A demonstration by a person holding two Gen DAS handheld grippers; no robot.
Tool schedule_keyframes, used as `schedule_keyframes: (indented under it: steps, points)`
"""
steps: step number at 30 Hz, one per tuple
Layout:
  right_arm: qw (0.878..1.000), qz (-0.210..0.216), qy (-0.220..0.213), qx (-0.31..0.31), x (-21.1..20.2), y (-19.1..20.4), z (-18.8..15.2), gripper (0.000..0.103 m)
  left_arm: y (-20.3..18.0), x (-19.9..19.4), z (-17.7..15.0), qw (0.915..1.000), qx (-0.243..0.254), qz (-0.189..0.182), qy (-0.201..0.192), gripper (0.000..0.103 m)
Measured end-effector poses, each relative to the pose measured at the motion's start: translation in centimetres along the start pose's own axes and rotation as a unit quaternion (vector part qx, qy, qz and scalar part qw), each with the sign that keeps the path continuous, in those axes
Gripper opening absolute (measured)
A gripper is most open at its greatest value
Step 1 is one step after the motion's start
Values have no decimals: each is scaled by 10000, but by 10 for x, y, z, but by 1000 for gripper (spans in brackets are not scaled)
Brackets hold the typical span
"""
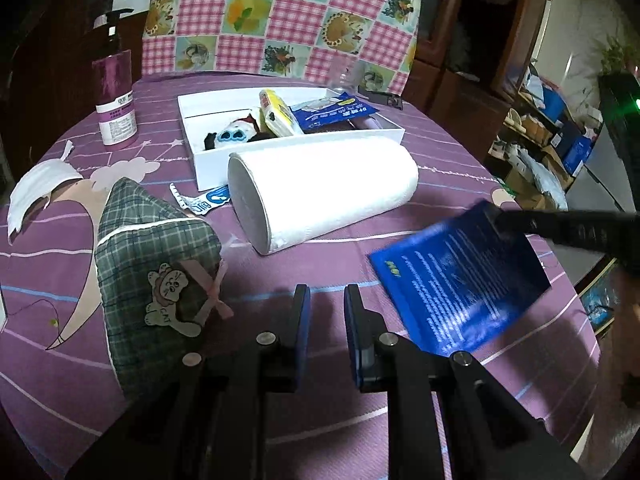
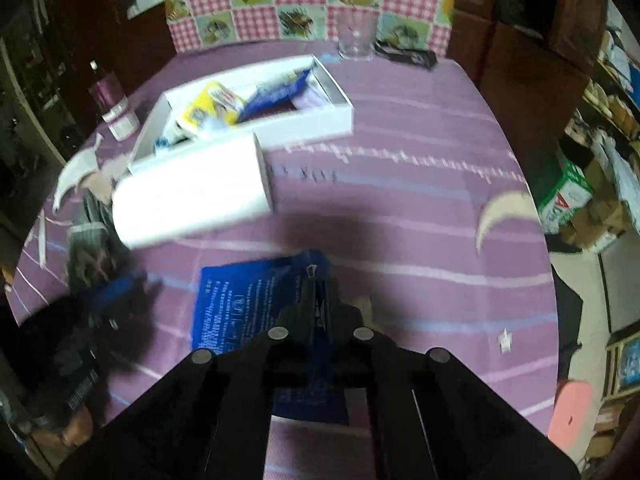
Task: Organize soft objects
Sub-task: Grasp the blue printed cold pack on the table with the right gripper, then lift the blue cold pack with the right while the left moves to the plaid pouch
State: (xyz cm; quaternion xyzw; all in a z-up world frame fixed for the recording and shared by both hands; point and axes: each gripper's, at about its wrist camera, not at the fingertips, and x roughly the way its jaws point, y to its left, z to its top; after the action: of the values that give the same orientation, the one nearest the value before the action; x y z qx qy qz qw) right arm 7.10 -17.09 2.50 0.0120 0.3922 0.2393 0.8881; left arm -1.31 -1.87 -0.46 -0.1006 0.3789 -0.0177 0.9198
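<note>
- Left wrist view: a round table (image 1: 460, 152) under a purple printed cloth carries every item; a pink chequered cloth (image 1: 280, 12) hangs behind it.
- Paper towel roll (image 1: 320, 192) lies on its side mid-table, touching the near wall of the white box.
- White box (image 1: 224, 152), open-topped, holds a yellow packet (image 1: 278, 114), a blue pouch (image 1: 336, 110) and a small plush toy (image 1: 232, 136).
- Green plaid pouch (image 1: 152, 256) with a cat patch lies near the left gripper, apart from it.
- Blue packet (image 1: 460, 280) is lifted at one corner and tilted over the cloth, right of the roll.
- Right gripper (image 2: 318, 280) is clenched on that packet's edge.
- Left gripper (image 1: 327, 300) hovers over bare cloth, jaws narrowly apart, nothing between them.
- Purple pump bottle (image 1: 116, 100) stands upright at far left.
- Face mask (image 1: 36, 188) lies at the left edge.
</note>
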Motion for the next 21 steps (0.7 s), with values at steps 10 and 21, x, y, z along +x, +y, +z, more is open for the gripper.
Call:
schedule_keyframes:
  steps: [10, 21]
  points:
    - [9937, 1114, 56, -104, 30, -1, 8, 5, -21, 8, 13, 9981, 322, -503, 131, 16]
    - [9751, 2116, 529, 412, 54, -25, -5, 8, -25, 32, 6, 9976, 491, -78, 489, 18]
